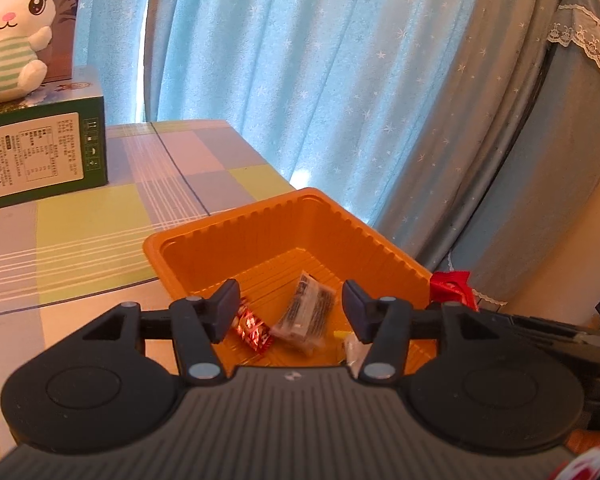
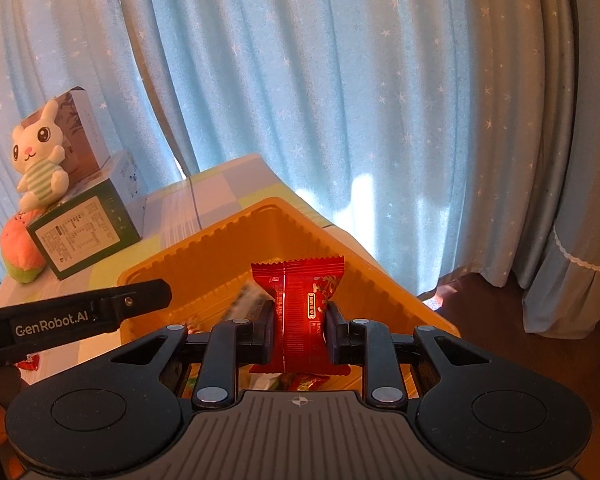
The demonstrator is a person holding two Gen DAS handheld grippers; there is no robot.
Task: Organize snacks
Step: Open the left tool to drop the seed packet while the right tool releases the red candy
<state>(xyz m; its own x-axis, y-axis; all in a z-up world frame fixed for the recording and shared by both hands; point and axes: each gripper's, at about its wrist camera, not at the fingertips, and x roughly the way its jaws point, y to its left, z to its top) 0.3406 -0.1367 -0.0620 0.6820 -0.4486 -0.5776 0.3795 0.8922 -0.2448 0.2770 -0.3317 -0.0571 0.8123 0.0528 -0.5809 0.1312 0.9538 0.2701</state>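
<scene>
An orange plastic tray (image 1: 204, 236) stands at the table's near right corner; it also shows in the right wrist view (image 2: 204, 248). Inside lie a small red-and-white candy (image 1: 254, 328), a grey clear-wrapped snack (image 1: 306, 312) and a pale wrapper (image 1: 352, 350). My left gripper (image 1: 290, 306) is open and empty, just above the tray's near side. My right gripper (image 2: 298, 330) is shut on a red snack packet (image 2: 300, 304), held upright over the tray's near edge. That packet peeks past the tray's right rim in the left wrist view (image 1: 452, 286).
A green box (image 1: 40, 152) with a plush rabbit (image 1: 12, 36) on top stands at the table's far left. Blue star curtains (image 1: 300, 60) hang behind. A watermelon plush (image 2: 20, 252) lies beside the box. The checked tablecloth (image 1: 100, 220) lies left of the tray.
</scene>
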